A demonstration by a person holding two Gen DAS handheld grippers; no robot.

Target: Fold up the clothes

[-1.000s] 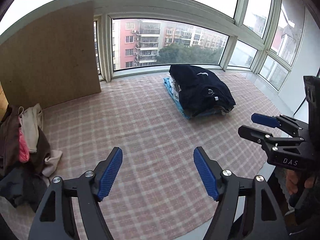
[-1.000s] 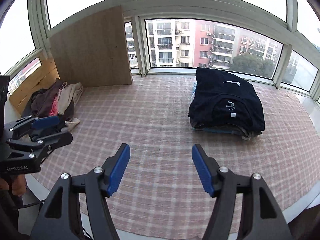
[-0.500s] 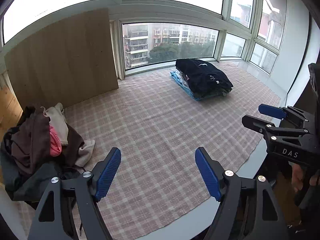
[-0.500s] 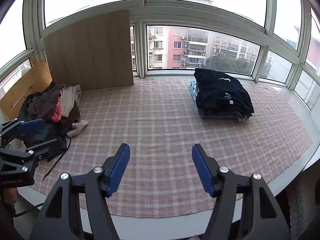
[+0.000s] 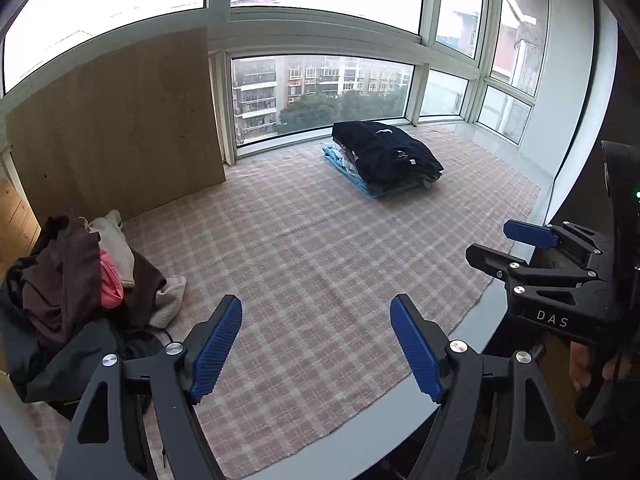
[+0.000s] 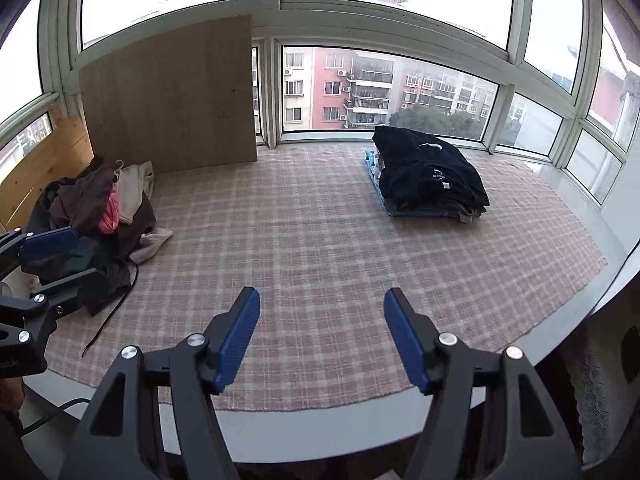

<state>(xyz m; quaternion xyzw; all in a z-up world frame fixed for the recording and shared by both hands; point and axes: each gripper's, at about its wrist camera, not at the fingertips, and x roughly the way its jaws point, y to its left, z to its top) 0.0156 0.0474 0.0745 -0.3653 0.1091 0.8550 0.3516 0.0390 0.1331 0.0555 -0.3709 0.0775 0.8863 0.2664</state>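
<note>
Both the left gripper point(image 5: 316, 336) and right gripper point(image 6: 322, 330) hover open and empty over the plaid mat's point(image 6: 320, 240) near edge; unfolded clothes point(image 6: 100, 208) at its left edge, folded stack point(image 6: 428, 172) far right

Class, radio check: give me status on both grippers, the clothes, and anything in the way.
Left gripper open, empty. Right gripper open, empty. Unfolded pile on the left of the checked cloth, folded stack by the window. Nothing lies between the grippers and the pile.

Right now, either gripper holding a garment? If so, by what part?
Nothing is held. The left gripper and right gripper are both open with only the checked cloth showing between their pads; the unfolded pile lies untouched.
</note>
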